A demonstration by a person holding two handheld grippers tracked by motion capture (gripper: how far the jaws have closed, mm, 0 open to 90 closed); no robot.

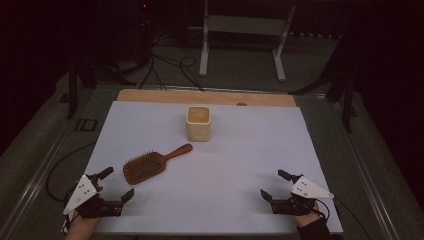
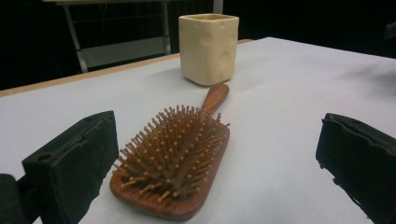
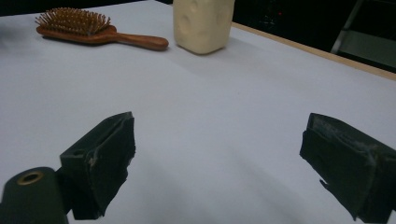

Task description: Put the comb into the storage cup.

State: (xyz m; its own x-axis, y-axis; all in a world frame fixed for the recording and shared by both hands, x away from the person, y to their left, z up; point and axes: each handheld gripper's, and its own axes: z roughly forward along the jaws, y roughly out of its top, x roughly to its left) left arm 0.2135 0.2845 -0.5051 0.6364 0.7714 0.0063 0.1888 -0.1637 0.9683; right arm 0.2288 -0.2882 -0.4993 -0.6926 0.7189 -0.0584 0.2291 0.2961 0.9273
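1. A wide white sheet point(image 1: 210, 170) covers almost the whole wooden table point(image 1: 150, 95), whose bare pale-brown edge shows as a strip along the far side. Everything else rests on or beside this sheet.

2. The left gripper point(image 1: 116, 185), a black two-jaw tool with a grey three-cornered plate on top, sits at the near left corner of the sheet, held in the person's hand that comes in from the bottom of the high view. Its jaws stand wide apart with nothing between the pads. In the left gripper view the brush lies just ahead of the gap between the jaws, touching neither.

3. The right gripper point(image 1: 272, 184), black with the same grey plate, rests at the near right corner, well apart from both things on the sheet. Its jaws are also spread wide and hold nothing; bare white sheet shows between them in the right gripper view.

4. The flat, oval-headed wooden hairbrush point(image 1: 148, 165), reddish brown, lies bristles up on the left half of the sheet, near the left gripper. Its head points toward the near left and its handle slants away toward the cup, stopping just short of it.

5. The cream-coloured, square-sided ceramic cup point(image 1: 198, 123), with shallow dimples in its walls, stands upright toward the far middle of the sheet, its open mouth facing up.
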